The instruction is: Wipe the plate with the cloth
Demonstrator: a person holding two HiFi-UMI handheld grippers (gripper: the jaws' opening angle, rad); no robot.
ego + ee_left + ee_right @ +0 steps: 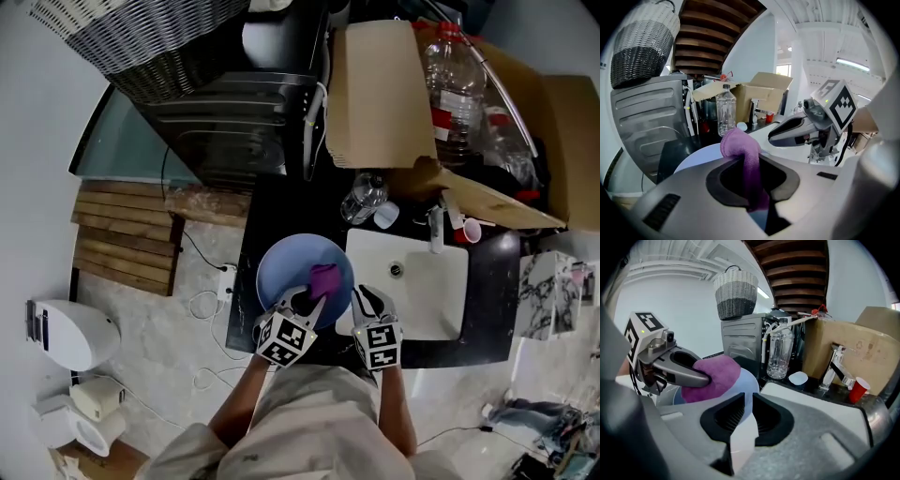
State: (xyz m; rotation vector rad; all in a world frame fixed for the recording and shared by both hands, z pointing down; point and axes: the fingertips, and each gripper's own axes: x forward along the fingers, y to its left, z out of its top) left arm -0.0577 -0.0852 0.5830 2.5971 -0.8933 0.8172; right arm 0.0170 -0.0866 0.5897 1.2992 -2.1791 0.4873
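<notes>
Here the left gripper (309, 300) pinches the purple cloth (325, 277) over the blue plate (279, 270); the right gripper (362, 298) clamps its rim. Probably best to brace the plate and sweep firmly.

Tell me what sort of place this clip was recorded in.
Probably a small home kitchen or utility corner: a white sink with a faucet is set in a black counter, and a metal appliance with a wicker basket on top stands beside it.
</notes>
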